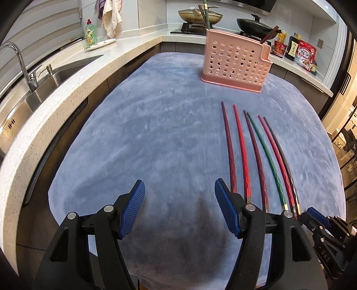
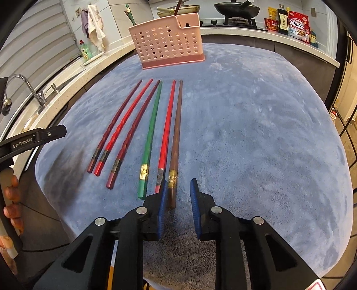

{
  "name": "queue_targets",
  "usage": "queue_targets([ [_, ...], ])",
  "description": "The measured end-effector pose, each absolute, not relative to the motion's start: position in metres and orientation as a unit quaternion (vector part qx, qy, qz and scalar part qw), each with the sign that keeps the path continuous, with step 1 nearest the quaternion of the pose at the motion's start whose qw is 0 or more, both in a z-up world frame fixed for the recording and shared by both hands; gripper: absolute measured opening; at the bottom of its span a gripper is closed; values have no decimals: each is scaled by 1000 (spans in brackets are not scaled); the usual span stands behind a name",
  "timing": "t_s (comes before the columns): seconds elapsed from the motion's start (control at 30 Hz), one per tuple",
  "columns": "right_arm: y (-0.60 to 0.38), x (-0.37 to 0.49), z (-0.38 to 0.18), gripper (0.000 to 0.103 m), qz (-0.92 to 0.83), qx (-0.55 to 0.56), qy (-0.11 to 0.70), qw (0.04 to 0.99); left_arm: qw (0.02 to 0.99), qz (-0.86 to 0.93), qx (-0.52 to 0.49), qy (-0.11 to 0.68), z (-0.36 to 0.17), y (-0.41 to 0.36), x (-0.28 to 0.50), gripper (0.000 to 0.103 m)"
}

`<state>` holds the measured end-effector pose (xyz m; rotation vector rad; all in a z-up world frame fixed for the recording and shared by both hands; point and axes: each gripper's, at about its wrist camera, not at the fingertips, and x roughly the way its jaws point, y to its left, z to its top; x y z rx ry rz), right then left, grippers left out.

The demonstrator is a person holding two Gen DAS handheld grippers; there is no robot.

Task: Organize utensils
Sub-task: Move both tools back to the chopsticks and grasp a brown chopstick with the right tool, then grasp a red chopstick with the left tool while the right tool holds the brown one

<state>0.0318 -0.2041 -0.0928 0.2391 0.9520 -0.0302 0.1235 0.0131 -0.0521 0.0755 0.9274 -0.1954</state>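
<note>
Several chopsticks lie side by side on the blue cloth [image 2: 256,138]: dark red, red, maroon, green [image 2: 151,136], red [image 2: 167,129] and brown [image 2: 176,142]. A pink perforated utensil holder [image 2: 167,42] stands at the far end, with a few chopsticks in it; it also shows in the left wrist view [image 1: 234,60]. My right gripper [image 2: 178,196] is open, its jaws on either side of the brown chopstick's thick end, not closed on it. My left gripper [image 1: 179,205] is open and empty, left of the chopsticks [image 1: 252,151].
A stone counter with a sink and tap [image 1: 20,64] runs along the left. A stove with pans [image 1: 198,15] and food packets [image 1: 305,55] sit at the back. The left gripper's body [image 2: 33,138] shows at the left edge of the right wrist view.
</note>
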Motion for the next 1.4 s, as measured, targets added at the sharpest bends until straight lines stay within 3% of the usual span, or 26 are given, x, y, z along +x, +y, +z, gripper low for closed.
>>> queue_targets([
  [0.2, -200, 35, -96, 17, -14, 107, 460, 881, 886, -97, 35, 453, -57, 11, 122, 62],
  [0.4, -204, 37, -100, 7, -22, 113, 460, 880, 882, -101, 36, 459, -62, 8, 120, 62],
  [1.07, -222, 29, -102, 7, -42, 143, 455, 878, 863, -149, 29, 483, -80, -22, 110, 61],
  [1.17, -223, 29, -102, 7, -42, 144, 455, 878, 859, -146, 30, 490, -86, -23, 113, 54],
  [1.4, -221, 28, -102, 7, -41, 144, 454, 878, 854, -144, 27, 499, -94, -21, 116, 51],
])
